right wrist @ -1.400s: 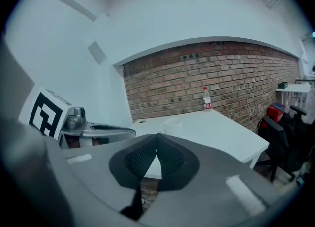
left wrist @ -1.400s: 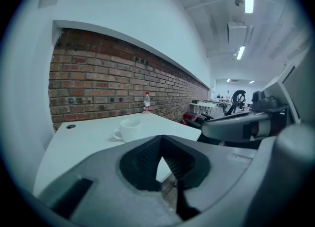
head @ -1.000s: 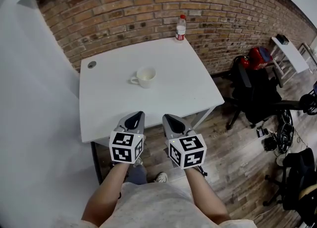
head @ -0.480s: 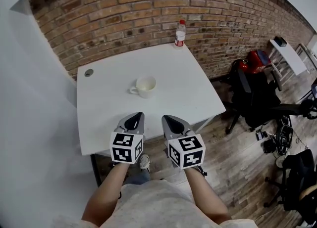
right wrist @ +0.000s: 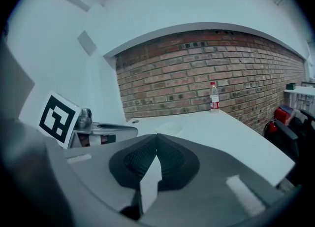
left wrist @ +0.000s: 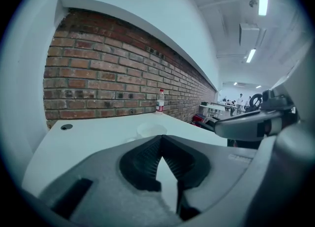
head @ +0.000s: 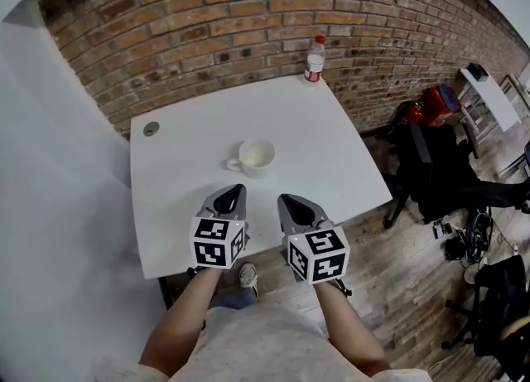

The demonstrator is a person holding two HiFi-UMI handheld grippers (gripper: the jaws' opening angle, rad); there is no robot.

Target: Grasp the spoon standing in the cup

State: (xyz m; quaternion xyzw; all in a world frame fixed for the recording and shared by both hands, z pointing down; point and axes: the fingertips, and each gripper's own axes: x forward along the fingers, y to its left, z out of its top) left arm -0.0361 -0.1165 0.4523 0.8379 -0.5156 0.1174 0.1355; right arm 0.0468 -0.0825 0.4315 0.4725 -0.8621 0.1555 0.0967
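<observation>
A white cup (head: 255,157) with its handle to the left stands in the middle of the white table (head: 182,206). No spoon shows in it in any view. My left gripper (head: 235,190) hovers over the table's near part, just short of the cup, its jaws closed tip to tip and empty. My right gripper (head: 286,199) is beside it, also shut and empty. The cup (left wrist: 151,130) lies straight ahead of the left gripper (left wrist: 160,137). In the right gripper view the cup (right wrist: 169,127) sits just beyond the right gripper (right wrist: 156,136).
A plastic bottle (head: 314,59) with a red cap stands at the table's far edge against the brick wall. A round cable hole (head: 151,129) is in the far left corner. Black office chairs (head: 447,181) and bags crowd the floor to the right.
The table and cup have come closer in the head view. Both grippers now reach over the table's near edge, a short way from the cup. Their jaws stay shut.
</observation>
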